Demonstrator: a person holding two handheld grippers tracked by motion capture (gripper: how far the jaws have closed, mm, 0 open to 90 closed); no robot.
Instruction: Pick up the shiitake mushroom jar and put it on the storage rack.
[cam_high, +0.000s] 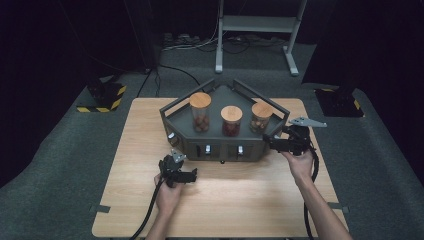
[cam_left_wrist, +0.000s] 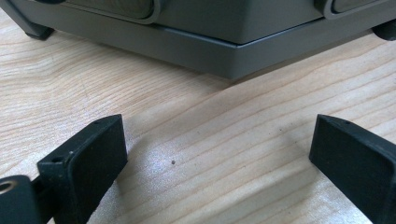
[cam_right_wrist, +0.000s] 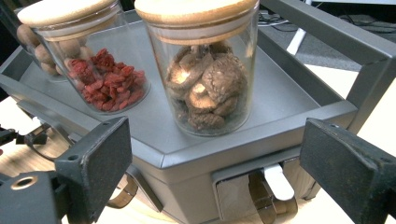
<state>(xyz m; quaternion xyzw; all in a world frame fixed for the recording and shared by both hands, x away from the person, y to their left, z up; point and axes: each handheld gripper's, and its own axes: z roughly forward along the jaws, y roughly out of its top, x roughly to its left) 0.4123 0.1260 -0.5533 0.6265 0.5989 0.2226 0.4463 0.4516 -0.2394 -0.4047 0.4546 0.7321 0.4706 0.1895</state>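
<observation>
Grey tray, mushroom jar (dried, seemingly), cork lid

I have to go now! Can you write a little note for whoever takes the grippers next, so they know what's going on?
Left gripper: open, empty, low over the table in front of the grey rack.
Right gripper: open, empty, at the rack's right front corner, facing the mushroom jar.
Things: the mushroom jar, a red berry jar and a nut jar stand lidded in the rack.
Done: nothing moved.
Left: probably gripping the mushroom jar.
</observation>
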